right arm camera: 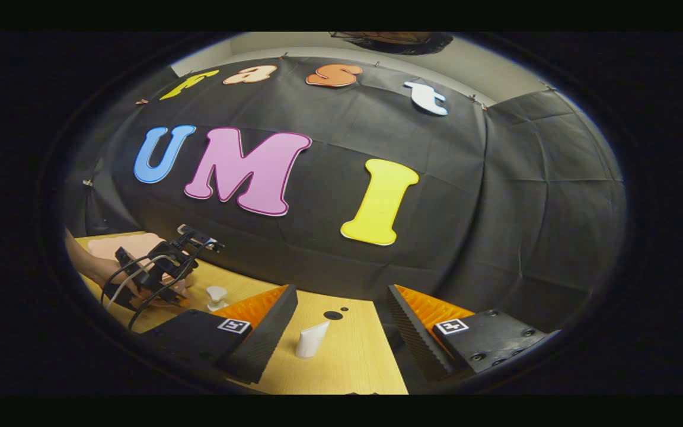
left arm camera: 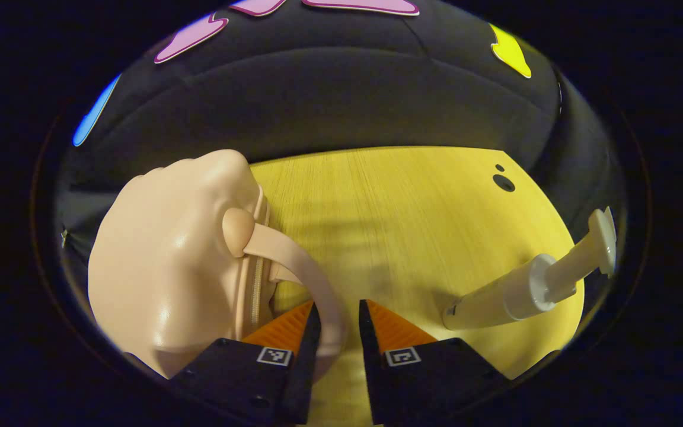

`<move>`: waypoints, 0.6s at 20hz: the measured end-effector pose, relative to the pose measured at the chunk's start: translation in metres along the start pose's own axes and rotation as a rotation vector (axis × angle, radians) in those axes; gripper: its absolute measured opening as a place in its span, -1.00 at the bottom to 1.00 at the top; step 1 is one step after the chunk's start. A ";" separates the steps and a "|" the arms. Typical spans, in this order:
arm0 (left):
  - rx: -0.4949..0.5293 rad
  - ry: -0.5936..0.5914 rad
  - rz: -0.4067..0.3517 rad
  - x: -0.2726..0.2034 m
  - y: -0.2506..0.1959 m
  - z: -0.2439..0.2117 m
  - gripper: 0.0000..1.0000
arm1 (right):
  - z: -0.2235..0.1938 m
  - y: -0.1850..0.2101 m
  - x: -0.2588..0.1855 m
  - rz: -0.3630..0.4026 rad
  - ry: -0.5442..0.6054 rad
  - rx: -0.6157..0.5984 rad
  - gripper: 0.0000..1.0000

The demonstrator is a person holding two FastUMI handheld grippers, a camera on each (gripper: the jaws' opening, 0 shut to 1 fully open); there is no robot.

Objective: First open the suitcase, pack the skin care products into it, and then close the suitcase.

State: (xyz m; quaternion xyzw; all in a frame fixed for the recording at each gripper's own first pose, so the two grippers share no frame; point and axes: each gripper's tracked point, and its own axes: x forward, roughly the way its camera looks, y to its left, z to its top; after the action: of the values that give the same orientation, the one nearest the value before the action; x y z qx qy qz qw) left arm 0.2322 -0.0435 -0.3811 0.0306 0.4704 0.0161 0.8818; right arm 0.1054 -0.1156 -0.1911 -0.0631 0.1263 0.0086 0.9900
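Our left gripper (left arm camera: pixel 339 323) at the suitcase handle, our right gripper (right arm camera: pixel 341 317) held wide above the table.

In the left gripper view, lower centre, we see our fingers narrowly parted around the peach handle strap (left arm camera: pixel 312 279); whether they press it we cannot tell. The peach suitcase (left arm camera: pixel 169 267) fills the left of that frame, zipped shut on the yellow wooden table (left arm camera: pixel 412 207). At lower right lies a white pump tube (left arm camera: pixel 525 290). In the right gripper view our fingers stand wide apart, holding nothing; between them at the bottom stands a small white tube (right arm camera: pixel 310 339), and at lower left a hand (right arm camera: pixel 134 284) holds the other gripper by the suitcase.
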 end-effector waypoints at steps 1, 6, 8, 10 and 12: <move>-0.018 -0.002 -0.019 -0.002 0.000 0.002 -0.43 | -0.002 -0.001 -0.002 -0.001 0.007 0.010 0.94; 0.022 -0.060 -0.056 -0.020 -0.005 0.020 -0.69 | -0.005 -0.003 -0.007 -0.004 0.014 0.012 0.94; 0.011 -0.075 -0.067 -0.034 -0.005 0.029 -0.73 | 0.002 0.002 -0.007 -0.002 0.003 0.011 0.93; -0.008 -0.093 -0.082 -0.051 -0.003 0.040 -0.73 | 0.010 0.011 -0.011 0.010 -0.006 0.010 0.93; -0.011 -0.104 -0.110 -0.071 0.000 0.051 -0.74 | 0.018 0.023 -0.014 0.029 -0.014 0.006 0.94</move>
State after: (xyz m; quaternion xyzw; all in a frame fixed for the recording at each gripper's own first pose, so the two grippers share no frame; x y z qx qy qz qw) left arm 0.2346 -0.0500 -0.2942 0.0005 0.4250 -0.0312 0.9047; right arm 0.0956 -0.0904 -0.1735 -0.0583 0.1202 0.0229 0.9908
